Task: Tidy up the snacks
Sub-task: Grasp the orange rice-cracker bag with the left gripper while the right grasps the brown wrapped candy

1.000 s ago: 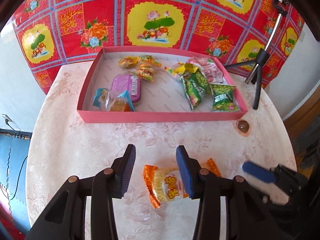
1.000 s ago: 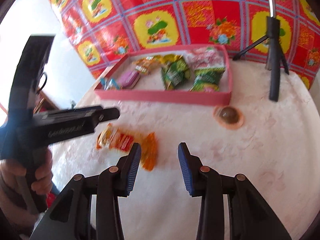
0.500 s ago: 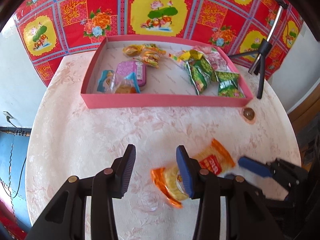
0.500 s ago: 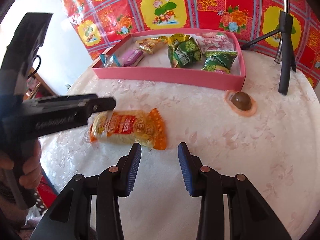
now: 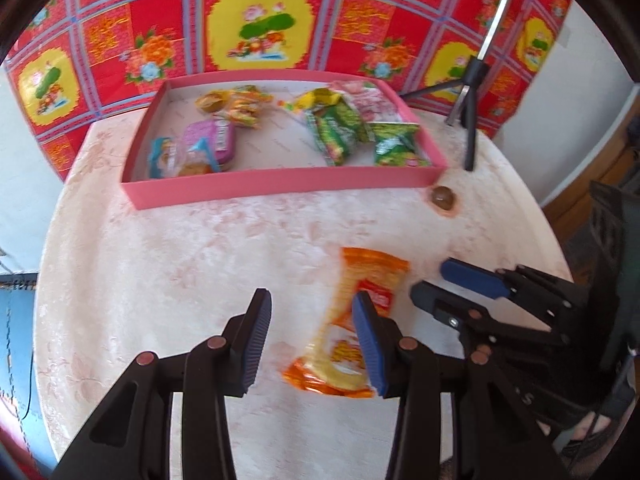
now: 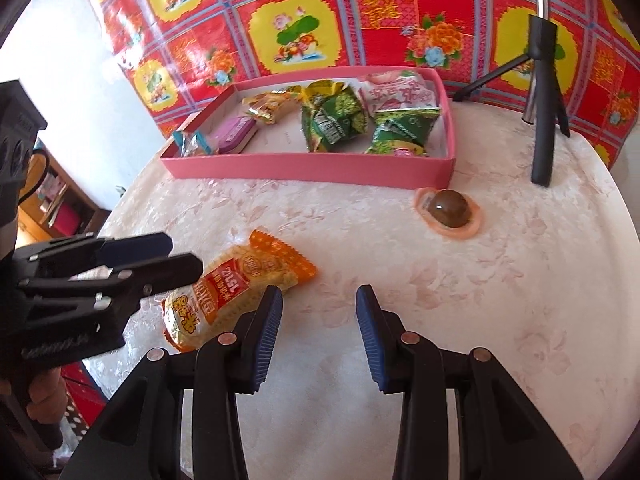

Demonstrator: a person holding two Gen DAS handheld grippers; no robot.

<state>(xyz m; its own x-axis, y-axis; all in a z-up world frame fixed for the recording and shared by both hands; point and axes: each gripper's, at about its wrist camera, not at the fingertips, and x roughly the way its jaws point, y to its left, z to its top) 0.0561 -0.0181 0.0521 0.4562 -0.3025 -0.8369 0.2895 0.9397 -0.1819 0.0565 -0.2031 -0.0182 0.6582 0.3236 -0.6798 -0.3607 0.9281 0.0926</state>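
Since a second ago the orange packet (image 5: pixel 352 320) has swung round on the desk (image 5: pixel 180 272): it lay crosswise under the left gripper (image 5: pixel 316 340) then, and now its long axis runs from the near edge toward the far right, one crimped end pointing at the pink tray (image 5: pixel 280 186). It lies flat near the desk's near edge, well apart from the tray. The left gripper's jaws stand spread with bare desk between them; the right-hand blue pad (image 5: pixel 370 344) sits over the packet's middle, though whether it touches I cannot tell. The right gripper (image 6: pixel 318 328) hovers just to the packet's right, jaws spread and empty, its left pad beside the packet's near end. From the right wrist view the packet (image 6: pixel 236 288) lies slantwise, its label up, with the tip of the left gripper (image 6: pixel 160 258) above its left end.

Inside the tray at the far edge lie green packets (image 6: pixel 336 120), a pink-white one (image 6: pixel 396 94), a purple tin (image 6: pixel 236 134) and small wrapped snacks. A brown sweet (image 6: pixel 450 210) in a peach wrapper lies just outside the tray's near right corner. A black tripod (image 6: pixel 542 120) stands at the far right edge.
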